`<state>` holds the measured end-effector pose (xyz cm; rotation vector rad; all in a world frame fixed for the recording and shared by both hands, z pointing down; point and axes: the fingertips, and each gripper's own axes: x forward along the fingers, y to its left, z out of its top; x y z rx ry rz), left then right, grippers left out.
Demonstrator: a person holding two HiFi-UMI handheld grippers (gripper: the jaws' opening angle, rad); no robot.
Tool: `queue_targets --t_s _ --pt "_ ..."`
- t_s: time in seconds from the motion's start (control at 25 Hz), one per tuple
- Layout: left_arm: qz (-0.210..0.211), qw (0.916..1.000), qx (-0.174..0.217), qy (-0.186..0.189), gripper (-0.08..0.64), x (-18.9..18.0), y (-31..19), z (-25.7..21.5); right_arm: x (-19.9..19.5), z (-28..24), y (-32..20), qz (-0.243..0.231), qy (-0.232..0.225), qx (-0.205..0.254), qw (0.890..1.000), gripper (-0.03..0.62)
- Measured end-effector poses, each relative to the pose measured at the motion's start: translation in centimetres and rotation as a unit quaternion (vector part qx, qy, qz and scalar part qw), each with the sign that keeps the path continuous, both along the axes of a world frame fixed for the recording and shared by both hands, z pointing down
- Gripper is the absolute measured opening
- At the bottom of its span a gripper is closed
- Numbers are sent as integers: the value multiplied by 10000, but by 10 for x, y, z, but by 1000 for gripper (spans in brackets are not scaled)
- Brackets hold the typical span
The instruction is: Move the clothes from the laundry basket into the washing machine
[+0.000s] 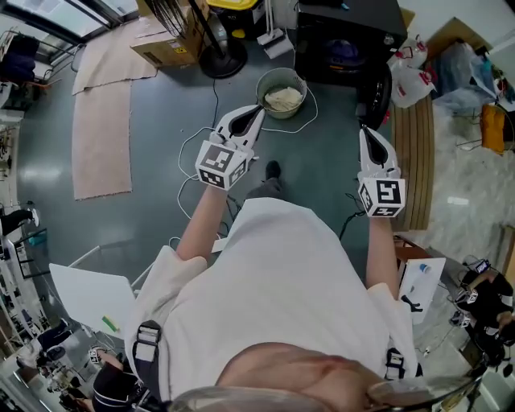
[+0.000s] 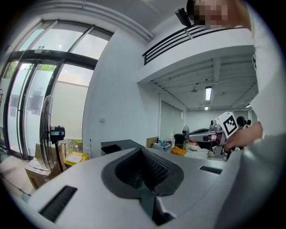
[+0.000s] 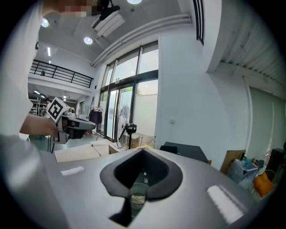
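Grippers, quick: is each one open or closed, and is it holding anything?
Left gripper: closed, holding nothing.
Right gripper: closed, holding nothing.

Greys, white and cream over a teal-grey floor

The laundry basket (image 1: pixel 282 72) is dull grey-green, and the clothes (image 1: pixel 283 99) in it are cream. The washing machine (image 1: pixel 354 20) is black. The left claw (image 1: pixel 256 113) and the right claw (image 1: pixel 366 133) are pale grey, each with a cube of black-and-white square markers. The floor (image 1: pixel 161 145) is dark teal-grey under tan mats (image 1: pixel 100 137). The person's shirt (image 1: pixel 282 273) is white.
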<state>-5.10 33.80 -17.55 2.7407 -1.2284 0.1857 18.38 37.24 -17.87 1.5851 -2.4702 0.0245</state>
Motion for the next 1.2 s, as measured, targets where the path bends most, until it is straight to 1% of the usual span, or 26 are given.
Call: queue_targets --t_s 0.48,0.68,0.96,1.2 --pt "334 9994 -15 -111 6 -34 -122 1 -38 3 -112 329 5 -103 9994 11" --pt "415 9991 -30 -124 6 -45 -162 2 -50 3 -153 401 -40 -165 9991 11" --pt "385 9991 -112 -113 6 -56 -195 6 -59 6 -187 386 -19 -266 9989 11" --pt "280 9994 -198 -103 6 -57 -202 15 -56 16 -204 314 -29 -355 9989 11"
